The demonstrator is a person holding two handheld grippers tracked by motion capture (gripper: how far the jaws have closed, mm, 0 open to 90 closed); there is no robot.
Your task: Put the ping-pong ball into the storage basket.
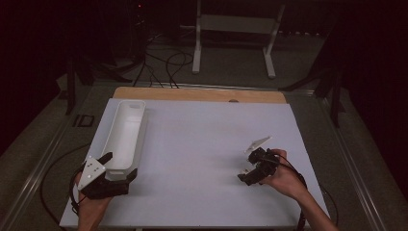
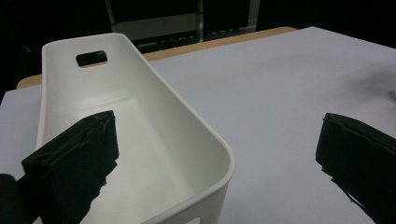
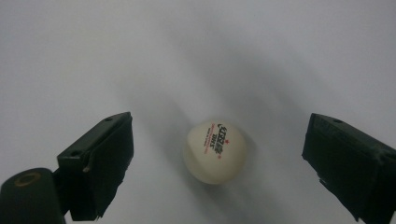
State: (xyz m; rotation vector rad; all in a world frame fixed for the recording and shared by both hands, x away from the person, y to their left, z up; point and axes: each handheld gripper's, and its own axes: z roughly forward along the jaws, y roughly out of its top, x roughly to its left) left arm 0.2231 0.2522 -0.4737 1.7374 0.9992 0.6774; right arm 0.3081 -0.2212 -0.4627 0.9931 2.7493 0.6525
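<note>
Ping-pong ball (image 3: 214,151) printed red "DHS" plus star, between spread right gripper (image 3: 217,163) jaws, untouched; left gripper (image 2: 217,154) spread, straddling white bin (image 2: 140,140) wall.

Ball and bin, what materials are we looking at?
Ball: likely celluloid or plastic table-tennis ball; matte off-white shell with red and black printed logo. Bin: looks like moulded plastic; smooth, slightly glossy white walls, rounded corners, cut-out handle slot. Both are guesses from surface look alone.

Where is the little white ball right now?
The ball lies on the white table, between the open jaws of the right gripper, far across from the white bin at the left gripper.
</note>
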